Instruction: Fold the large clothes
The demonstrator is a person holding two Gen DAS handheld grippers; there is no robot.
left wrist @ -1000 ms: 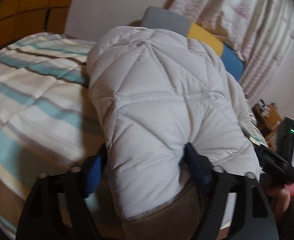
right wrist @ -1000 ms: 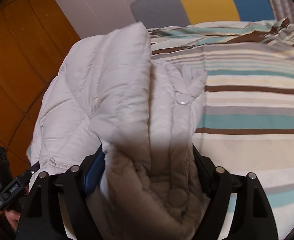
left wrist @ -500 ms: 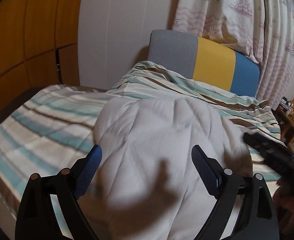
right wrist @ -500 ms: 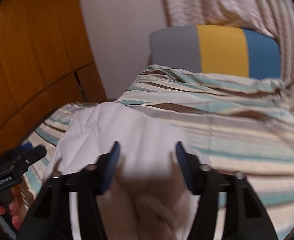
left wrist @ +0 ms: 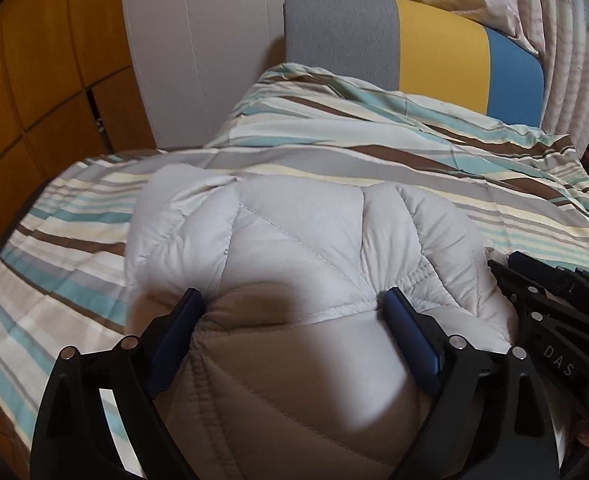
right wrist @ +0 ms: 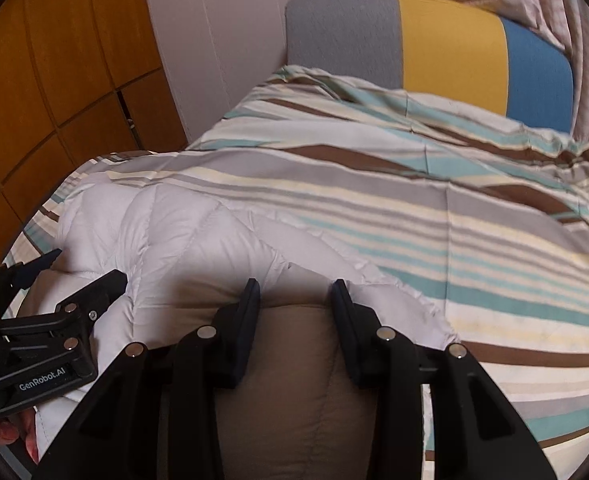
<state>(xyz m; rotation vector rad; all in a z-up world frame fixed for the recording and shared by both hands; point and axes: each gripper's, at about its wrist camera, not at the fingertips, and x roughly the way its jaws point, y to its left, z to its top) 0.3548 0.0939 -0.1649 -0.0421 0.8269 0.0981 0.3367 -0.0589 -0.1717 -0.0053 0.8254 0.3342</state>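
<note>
The puffy white jacket (left wrist: 314,248) is lying bunched on the striped bed cover (left wrist: 434,160). The left gripper (left wrist: 294,312) is standing wide over it, gripping nothing, while the right gripper (right wrist: 294,296) is closing, jacket fabric bulging between its jaws.

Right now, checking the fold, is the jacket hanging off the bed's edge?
No, the quilted jacket lies bunched on the striped bedspread, with stripes visible around it.

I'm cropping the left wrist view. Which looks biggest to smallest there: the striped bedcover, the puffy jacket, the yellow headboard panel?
1. Striped bedcover.
2. Puffy jacket, though being nearest the camera inflates it, so it rivals the bedcover.
3. Yellow headboard panel, clearly smallest.
</note>
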